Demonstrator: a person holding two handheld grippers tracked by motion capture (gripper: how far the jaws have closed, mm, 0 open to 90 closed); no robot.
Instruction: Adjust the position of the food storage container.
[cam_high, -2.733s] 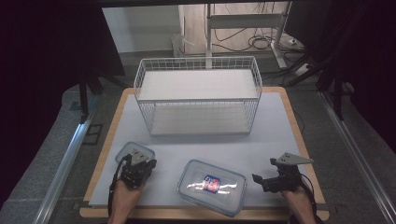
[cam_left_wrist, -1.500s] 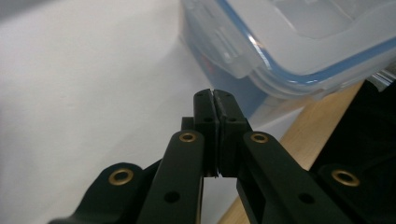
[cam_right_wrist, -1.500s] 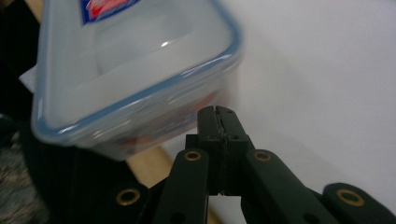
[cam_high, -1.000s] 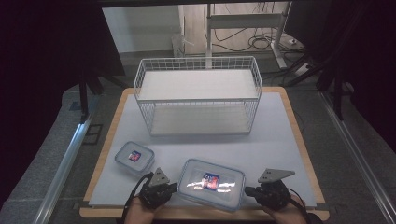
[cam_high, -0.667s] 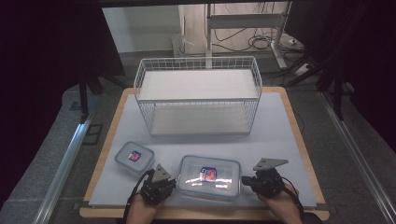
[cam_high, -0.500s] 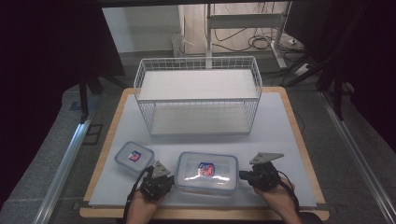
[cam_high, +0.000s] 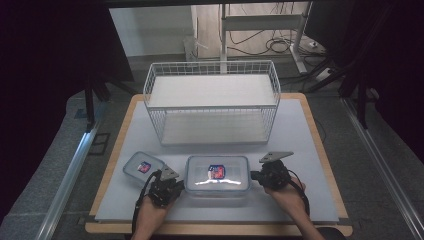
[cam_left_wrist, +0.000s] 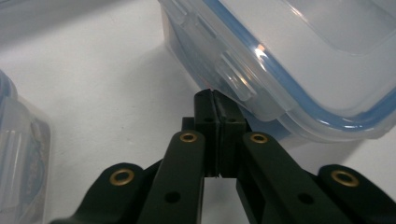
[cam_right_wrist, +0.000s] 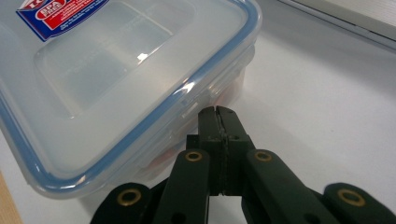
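Note:
A large clear lidded container (cam_high: 217, 174) with a blue seal and a red-and-blue sticker lies on the white mat between my two grippers. My left gripper (cam_high: 179, 186) is shut with nothing in it. In the left gripper view its tip (cam_left_wrist: 215, 95) touches the container (cam_left_wrist: 299, 60) just under a side latch. My right gripper (cam_high: 254, 176) is also shut and holds nothing. In the right gripper view its tip (cam_right_wrist: 218, 112) rests against the container's opposite wall (cam_right_wrist: 116, 79), below the lid rim. A smaller lidded container (cam_high: 144, 167) sits to the left.
A white wire basket (cam_high: 212, 67) stands at the back middle of the mat (cam_high: 300, 140). The small container (cam_left_wrist: 18, 154) lies close to my left gripper's left side. The wooden table edge (cam_high: 220, 229) runs along the front.
Both grippers have moved in against the large container's two sides. The container has shifted away from the front edge, toward the basket. The small container has stayed put.

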